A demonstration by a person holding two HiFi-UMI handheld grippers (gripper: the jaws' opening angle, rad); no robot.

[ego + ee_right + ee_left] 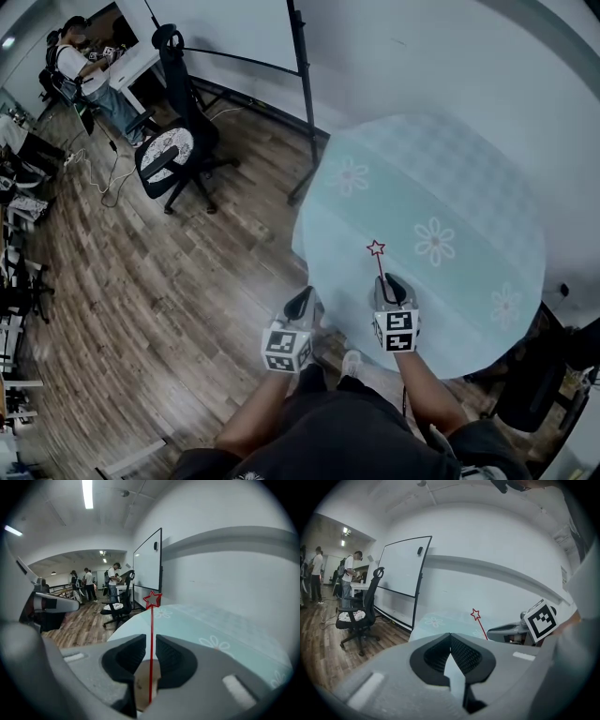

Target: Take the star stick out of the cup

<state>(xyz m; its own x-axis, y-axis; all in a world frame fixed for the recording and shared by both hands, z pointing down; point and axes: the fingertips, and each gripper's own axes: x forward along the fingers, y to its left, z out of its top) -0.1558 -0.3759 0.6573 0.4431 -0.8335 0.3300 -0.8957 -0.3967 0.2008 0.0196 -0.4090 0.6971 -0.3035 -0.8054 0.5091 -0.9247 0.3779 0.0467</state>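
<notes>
The star stick (377, 251) is a thin red rod topped by an outlined star (152, 599). It rises between the pads of my right gripper (391, 284), whose jaws stand narrowly open, a small gap on each side of the rod (150, 667). A tan cup (143, 684) shows just below those jaws in the right gripper view; it is hidden in the head view. My left gripper (300, 302) is shut and empty, off the table's near-left edge. From the left gripper (450, 634) view I see the star (476, 614) and the right gripper (508, 631) to the right.
The round table (450, 178) has a pale teal cloth with daisy prints. A black office chair (173, 150) and a whiteboard stand (302, 84) are on the wooden floor to the left. A person (80, 66) sits at a far desk.
</notes>
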